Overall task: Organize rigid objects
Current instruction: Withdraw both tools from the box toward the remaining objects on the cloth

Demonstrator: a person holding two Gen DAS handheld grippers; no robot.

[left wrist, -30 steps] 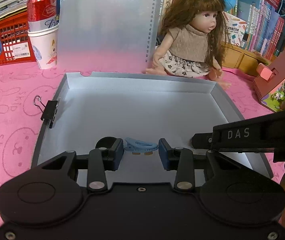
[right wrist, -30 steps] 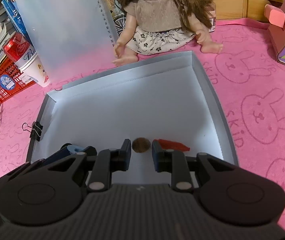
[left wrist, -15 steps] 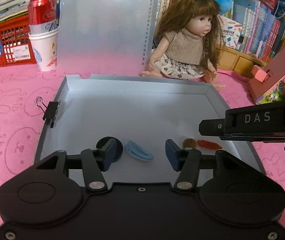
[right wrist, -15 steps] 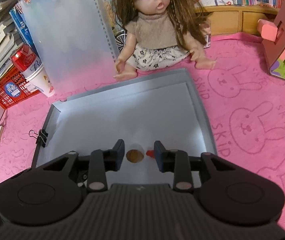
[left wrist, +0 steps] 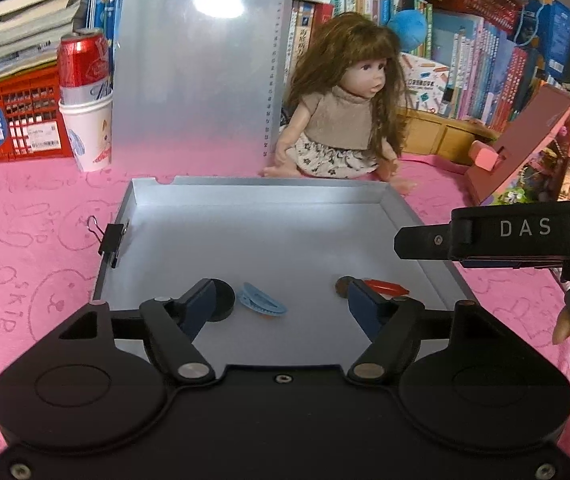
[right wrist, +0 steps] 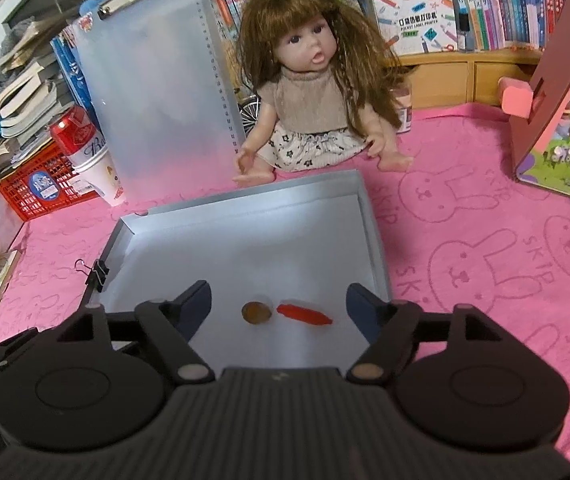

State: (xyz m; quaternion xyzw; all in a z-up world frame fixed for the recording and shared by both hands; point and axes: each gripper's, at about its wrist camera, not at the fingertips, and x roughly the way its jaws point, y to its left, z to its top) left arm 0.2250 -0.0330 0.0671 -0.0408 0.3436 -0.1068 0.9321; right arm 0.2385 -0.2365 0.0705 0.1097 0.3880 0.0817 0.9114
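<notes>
Widening and lifting since a second ago: left claw (left wrist: pixel 281 304) and right claw (right wrist: pixel 277 307), both now spread apart and gripping nothing, hanging over the near end of the grey tray (left wrist: pixel 253 190) on the pink worktop (left wrist: pixel 25 240).

Lying on the tray floor near its front edge: blue clip (left wrist: pixel 261 303) and black disc (left wrist: pixel 221 300) toward the tray's left side, brown round piece (right wrist: pixel 257 313) and red piece (right wrist: pixel 304 314) toward its right side, just beside each other; touching or apart, not possible to say.

Judging the step as choosing and gripping the next small piece. Doing it well probably meaning: lowering squarely over one piece only, centring it between the fingers, closing across the narrow width, keeping the fingertips clear of the tray wall and of the neighbouring piece. Flat, thin pieces likely slipping on the smooth floor, so closing slowly.

Hard to make out: the front wall of the tray, hidden behind both claw bodies; part of the black disc, covered by a left finger; part of the brown piece in the left view, cut by the other finger; what the pieces actually are.
</notes>
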